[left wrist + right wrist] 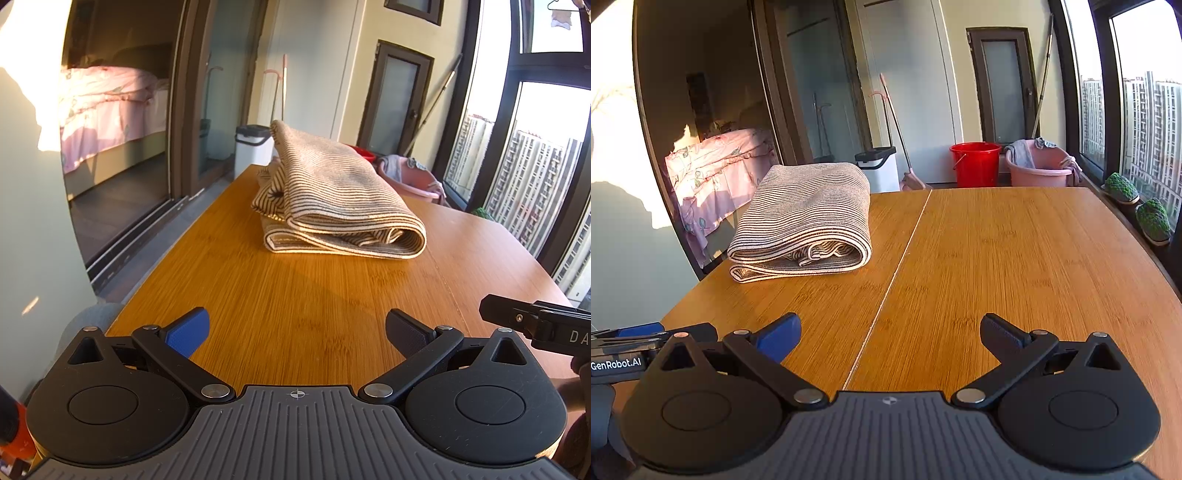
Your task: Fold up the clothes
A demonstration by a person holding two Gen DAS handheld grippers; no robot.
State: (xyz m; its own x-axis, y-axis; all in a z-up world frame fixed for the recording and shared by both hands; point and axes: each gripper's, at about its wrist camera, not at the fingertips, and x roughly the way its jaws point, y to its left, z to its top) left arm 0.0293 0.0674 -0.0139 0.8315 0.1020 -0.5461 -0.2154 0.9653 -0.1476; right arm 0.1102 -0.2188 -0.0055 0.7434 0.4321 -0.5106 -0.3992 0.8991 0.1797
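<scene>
A striped beige garment [332,199] lies folded in a thick bundle on the wooden table [280,295], toward its far left part; in the right wrist view the same garment [805,225] sits at the left. My left gripper [295,332] hovers open over the near table edge, well short of the cloth, with nothing between its fingers. My right gripper [890,334] is open too, empty, above the table's middle seam. The right gripper's body shows at the right edge of the left wrist view, and the left one at the left edge of the right wrist view.
Beyond the table stand a red bucket [975,162], a pink basin [1039,168] with cloths, a white bin [879,166] and mop poles. Windows line the right side, with green slippers [1152,221] on the sill. A sliding door and a bed [107,107] are at the left.
</scene>
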